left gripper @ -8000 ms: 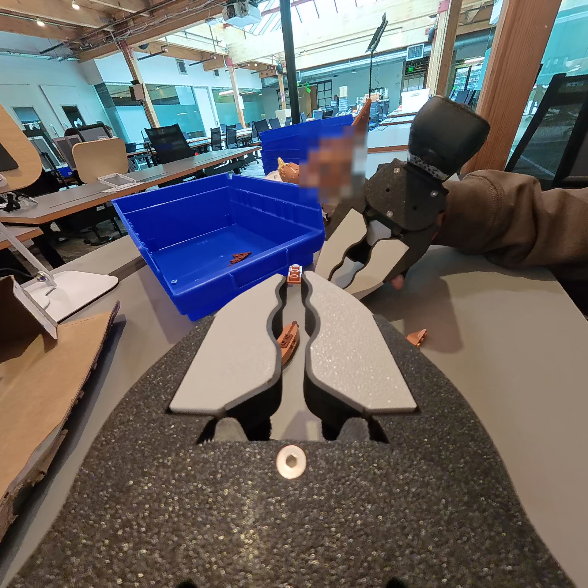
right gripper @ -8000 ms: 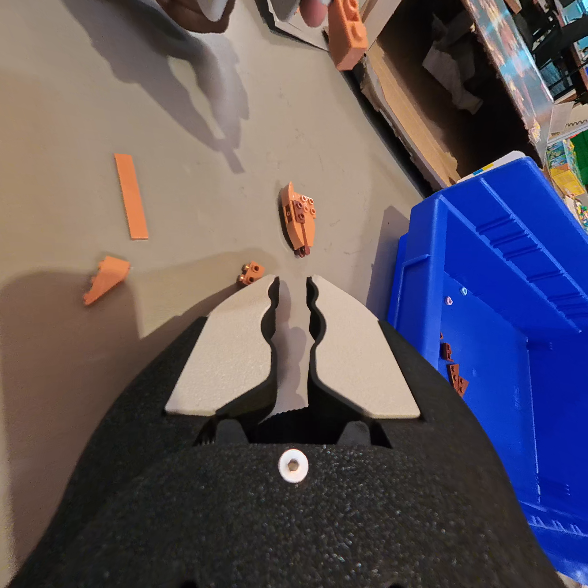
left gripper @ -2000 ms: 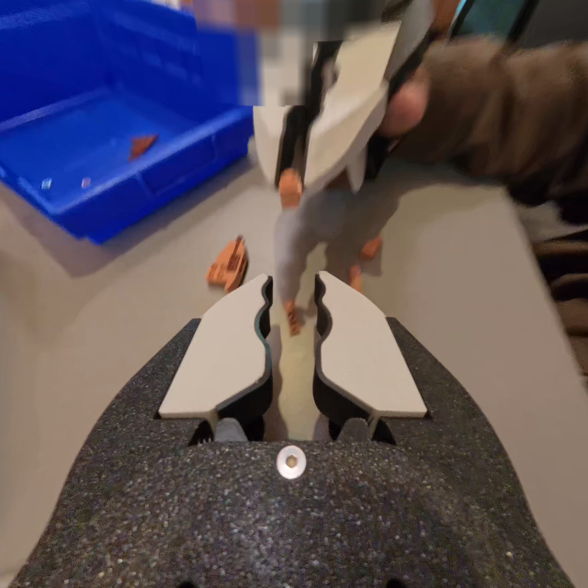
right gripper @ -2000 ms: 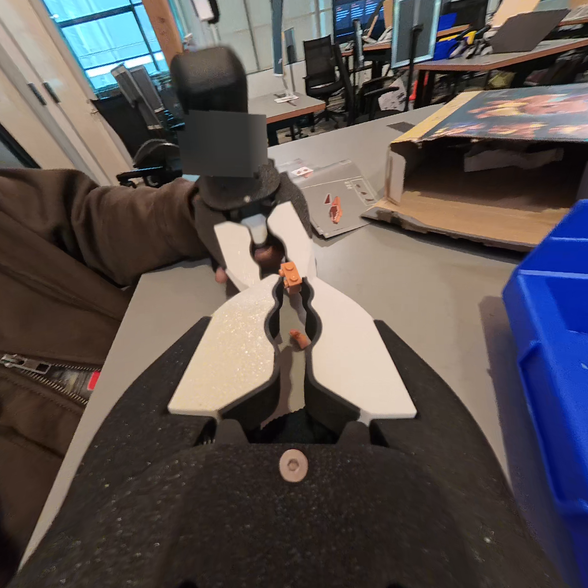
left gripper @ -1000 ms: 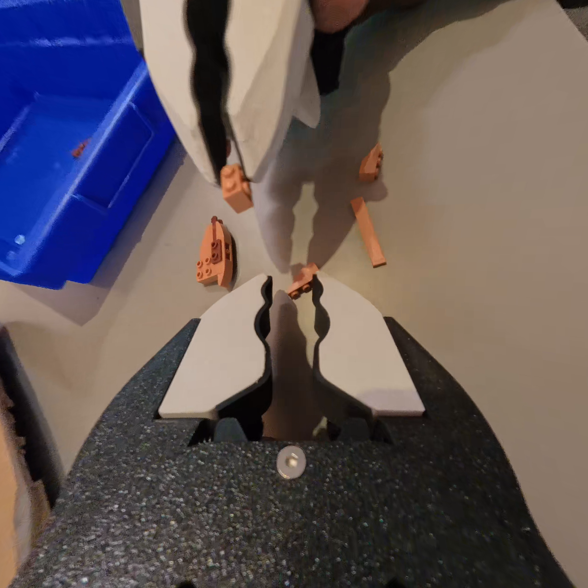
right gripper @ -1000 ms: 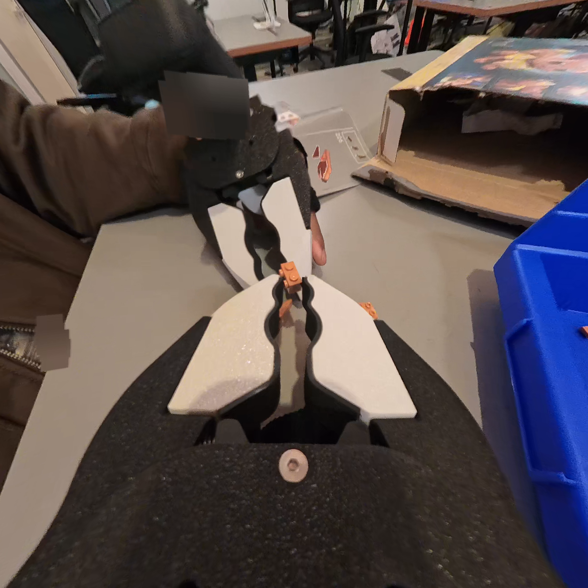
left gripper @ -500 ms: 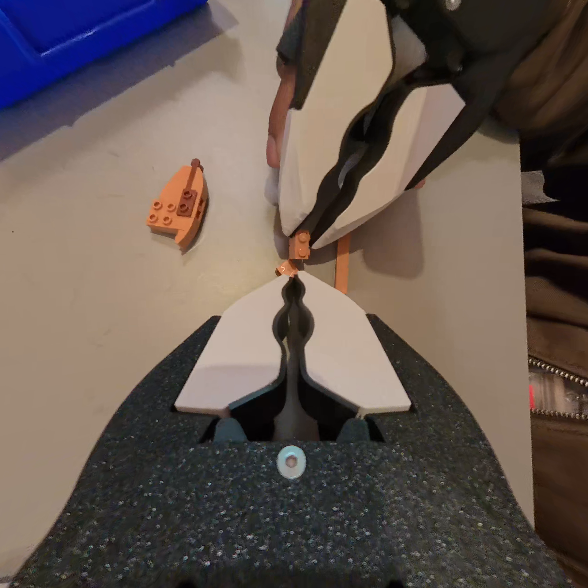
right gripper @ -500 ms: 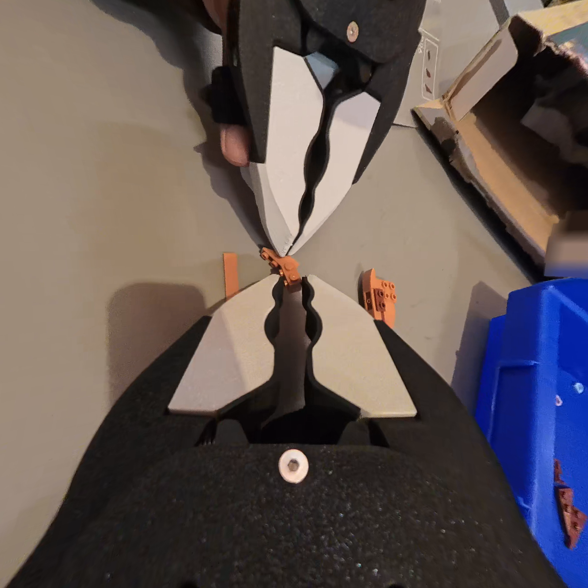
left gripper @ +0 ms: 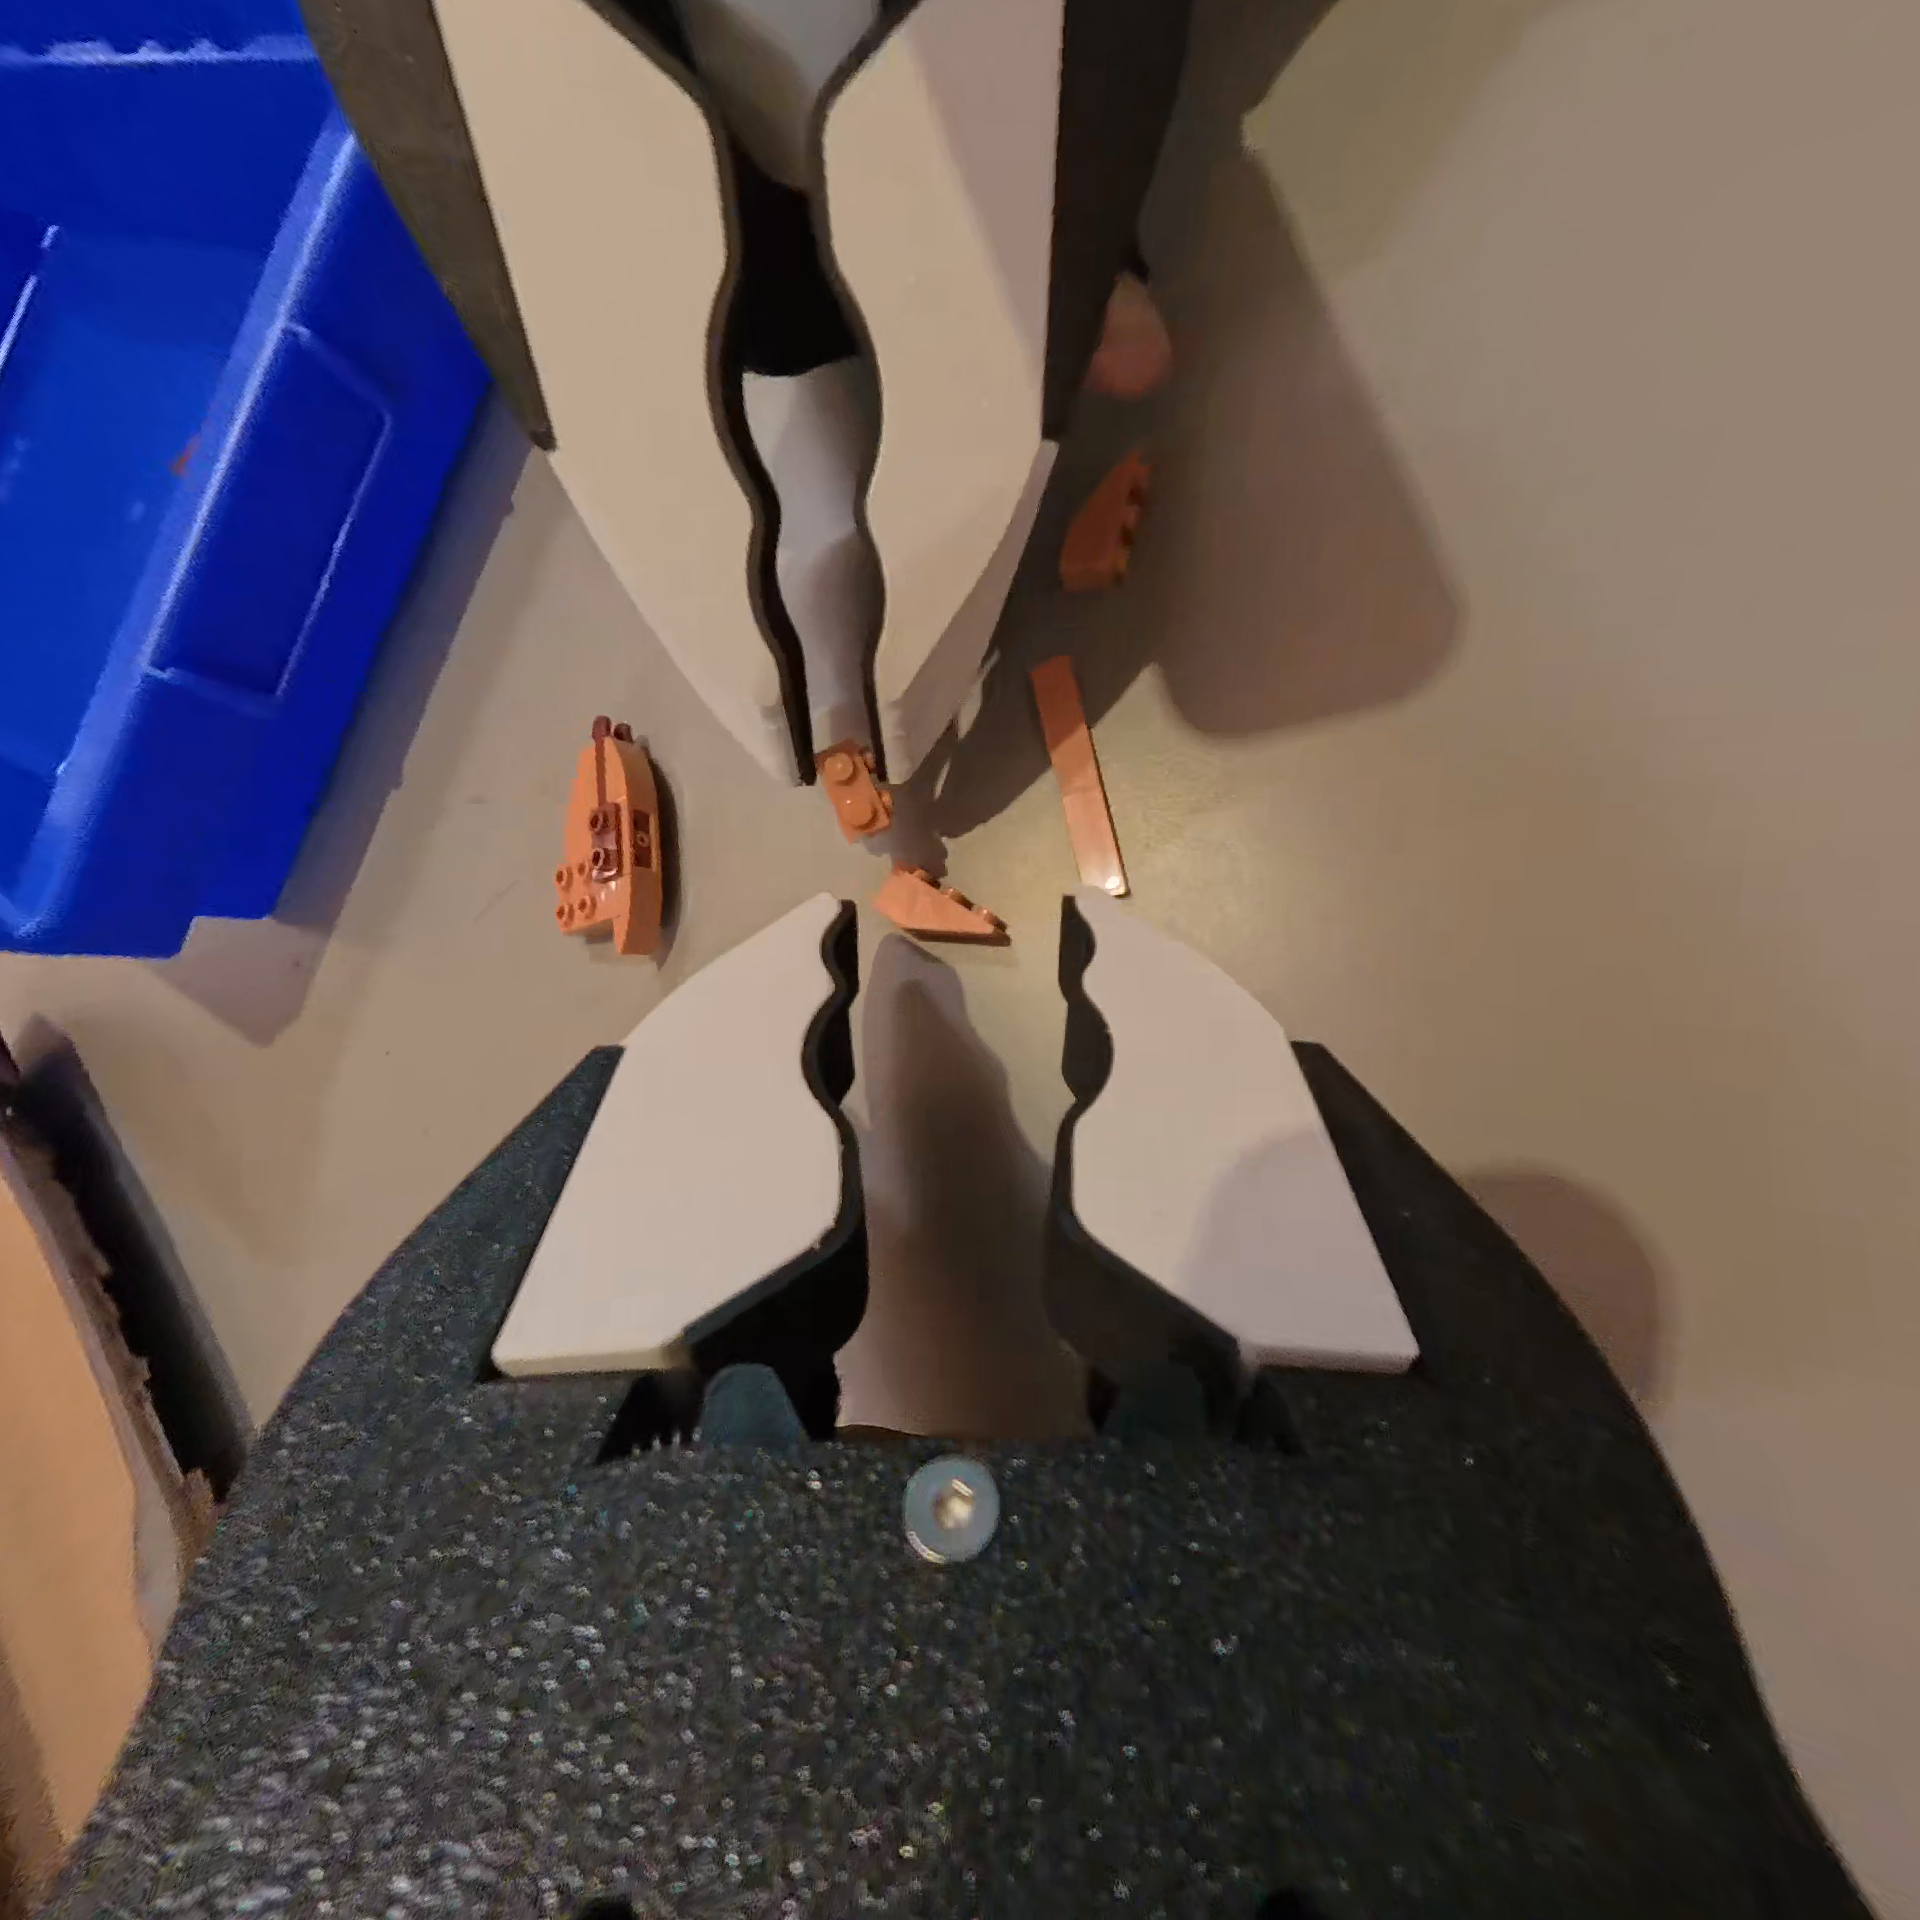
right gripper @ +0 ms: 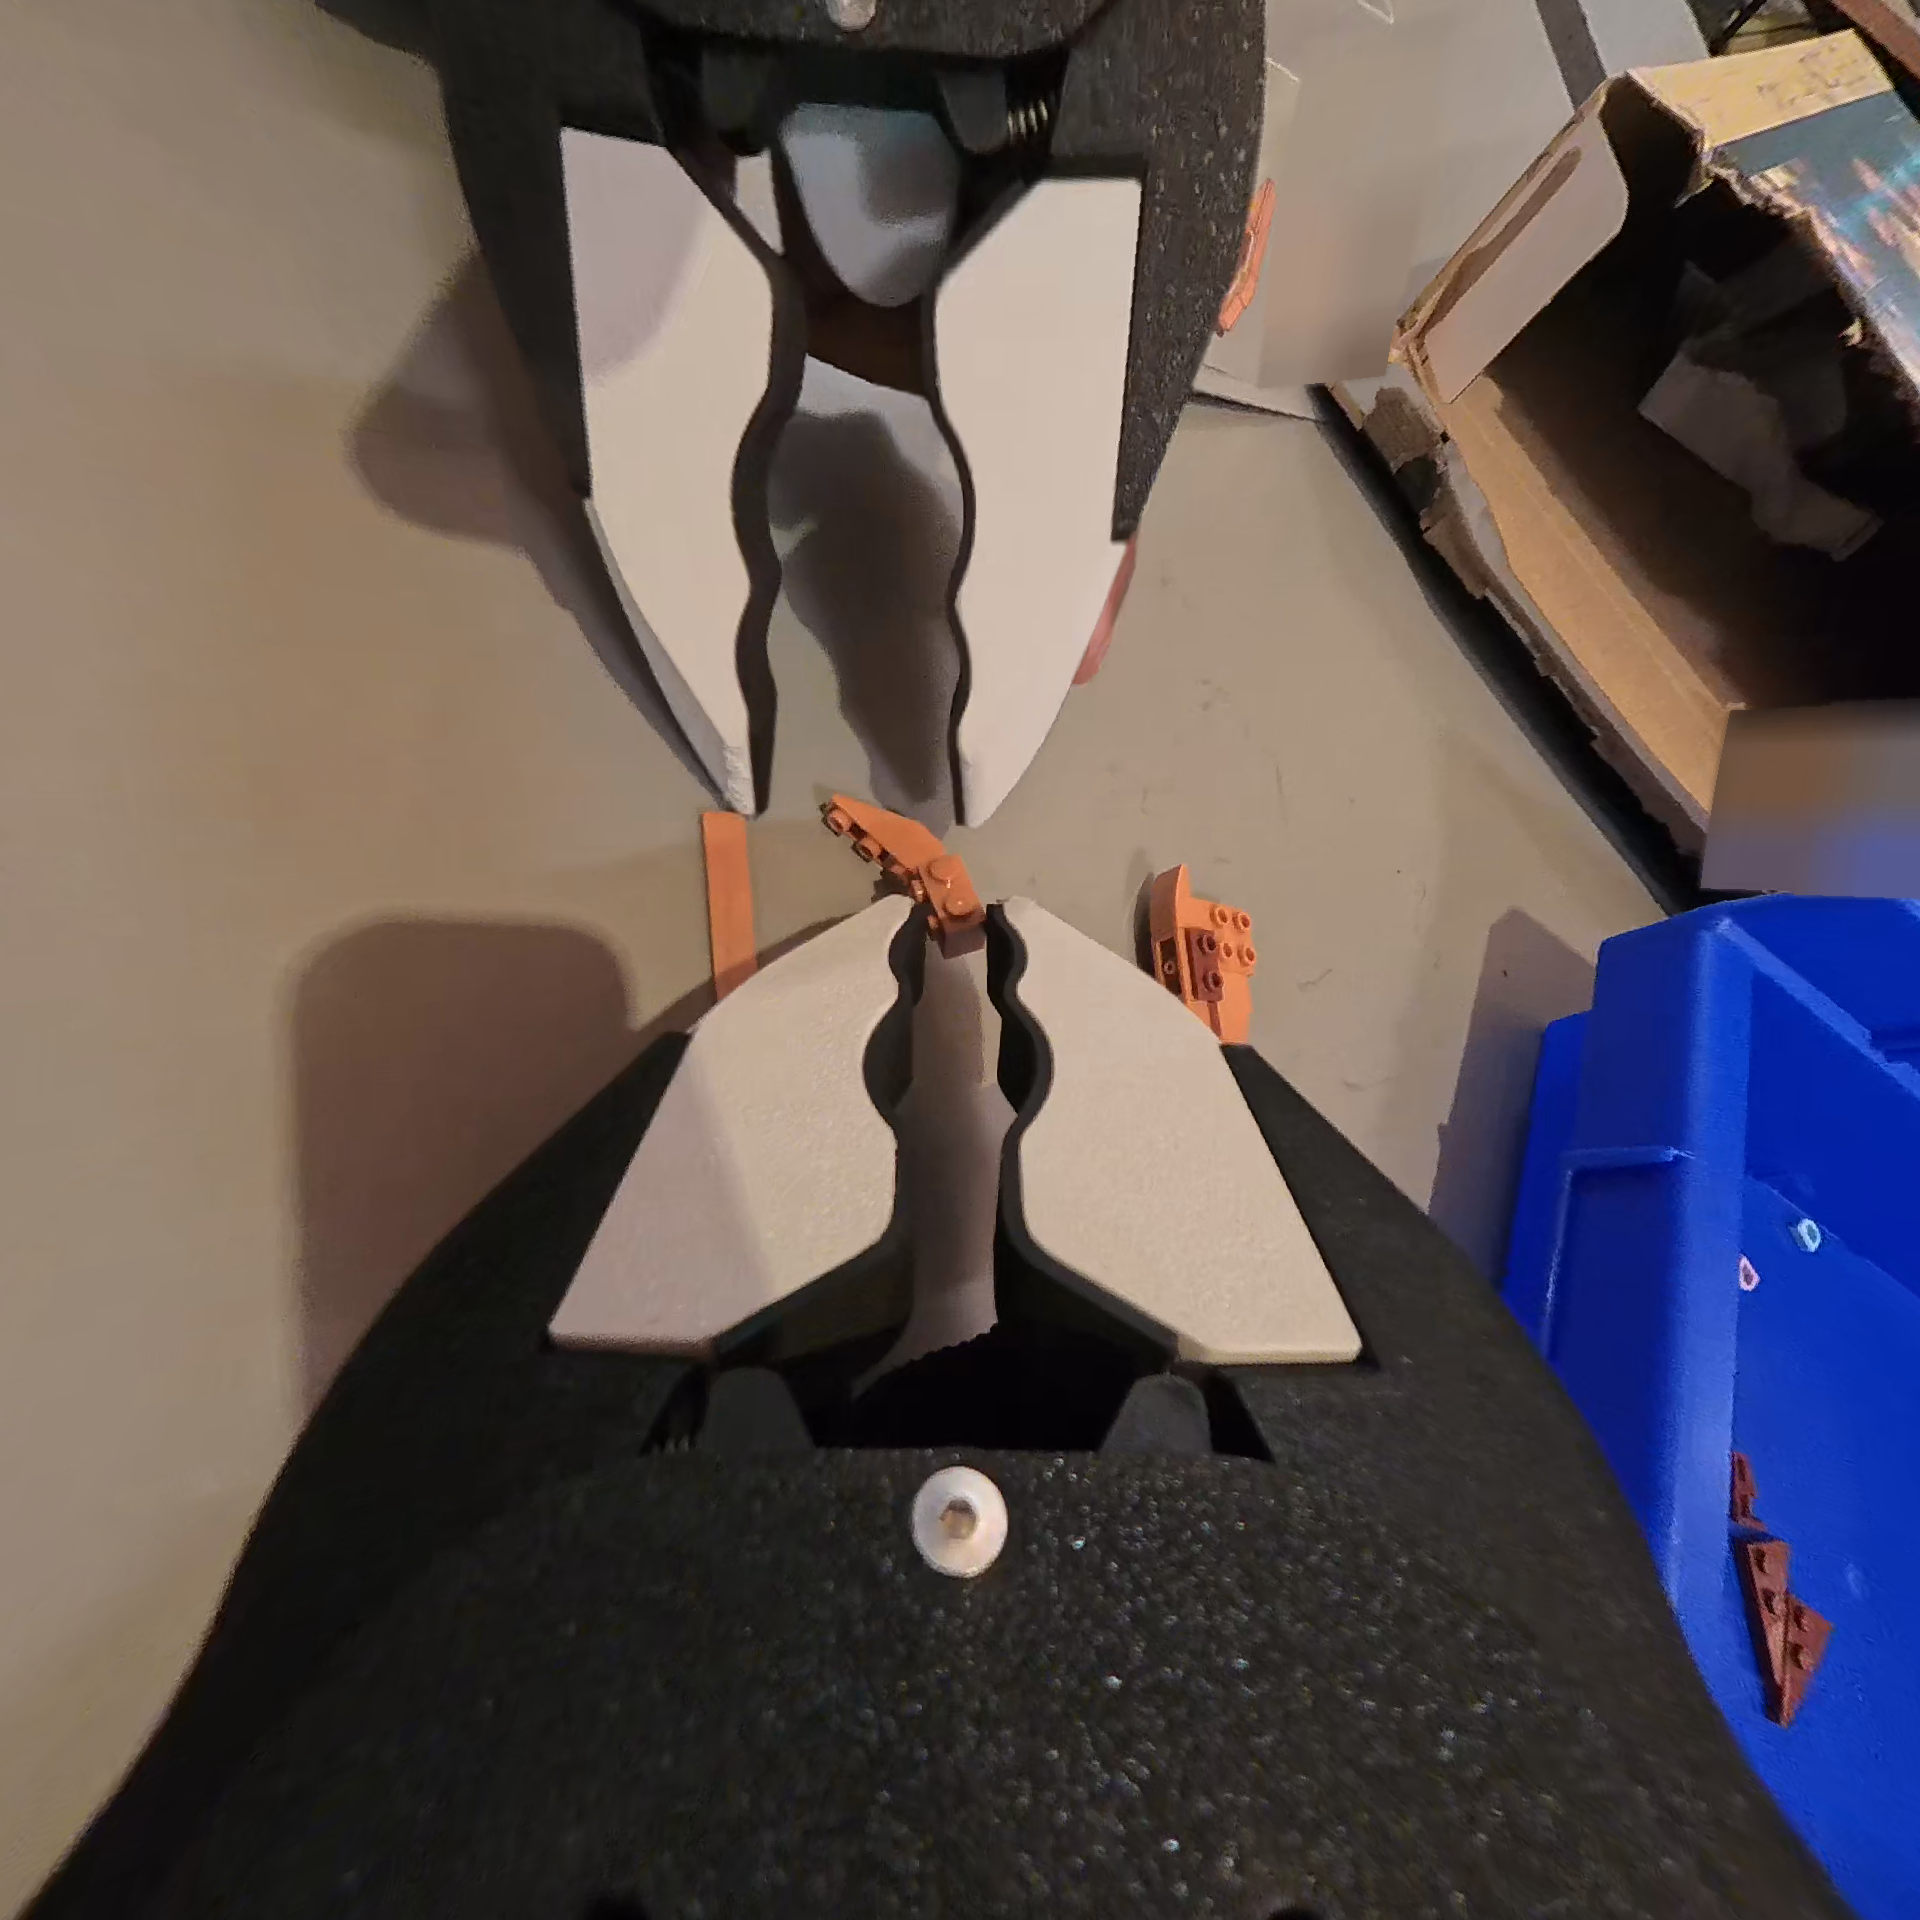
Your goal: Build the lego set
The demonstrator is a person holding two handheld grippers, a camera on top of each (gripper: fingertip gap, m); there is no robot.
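My right gripper (right gripper: 953, 914) is shut on a small orange plate (right gripper: 951, 914) at its fingertips; the plate also shows in the left wrist view (left gripper: 852, 795), clamped between the right gripper's tips. My left gripper (left gripper: 956, 920) is open and faces the right gripper tip to tip just above the grey table (left gripper: 1558, 727). An orange wedge piece (left gripper: 935, 904) sits between and just beyond the left fingertips, untouched by them. In the right wrist view the wedge (right gripper: 878, 831) meets the plate's end; I cannot tell whether they are joined.
A long orange tile (left gripper: 1075, 774) and an orange boat-shaped assembly (left gripper: 613, 842) lie beside the grippers. Another orange piece (left gripper: 1107, 520) lies farther off. A blue bin (right gripper: 1714, 1247) holds dark red pieces (right gripper: 1777, 1621). A torn cardboard box (right gripper: 1662, 416) stands behind it. My two grippers' fingertips are within a few centimetres of each other.
My left gripper was shut on the wedge piece against the plate half a second ago; its fingers have opened and let the wedge go. The right gripper keeps its hold on the plate.
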